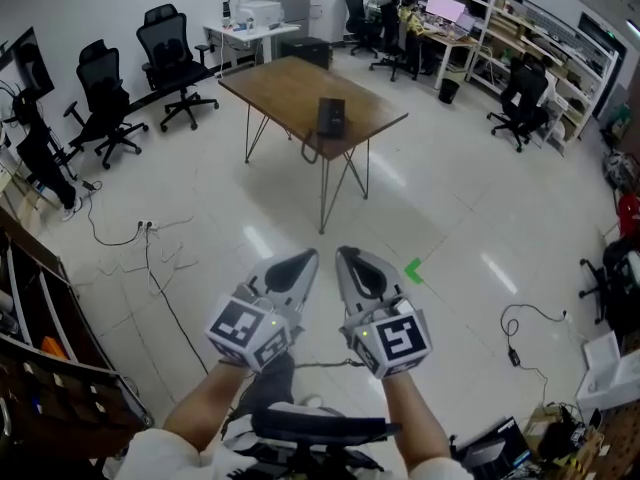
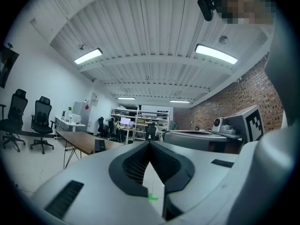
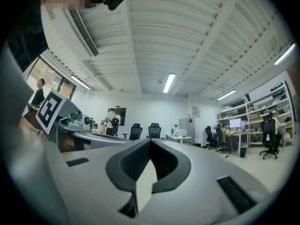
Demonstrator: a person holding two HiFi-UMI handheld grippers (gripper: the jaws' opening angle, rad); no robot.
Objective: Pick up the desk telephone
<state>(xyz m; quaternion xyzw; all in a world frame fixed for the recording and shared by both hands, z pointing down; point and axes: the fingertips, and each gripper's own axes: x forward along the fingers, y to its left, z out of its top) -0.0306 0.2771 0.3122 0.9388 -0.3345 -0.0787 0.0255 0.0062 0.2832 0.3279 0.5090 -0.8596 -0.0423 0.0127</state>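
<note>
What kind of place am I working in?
Probably an open-plan office or lab: black office chairs, a wooden table bearing the desk telephone, and shelving with a lit monitor.

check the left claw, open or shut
Shut and empty: in the left gripper view the left claw has its tips together, nothing between them. The desk telephone lies apart on the wooden table.

The desk telephone is seen as a small dark boxy block, sat on the brown wooden tabletop, off toward its near right side and close to that edge. Handset and buttons are too small to be made out tbh.
</note>
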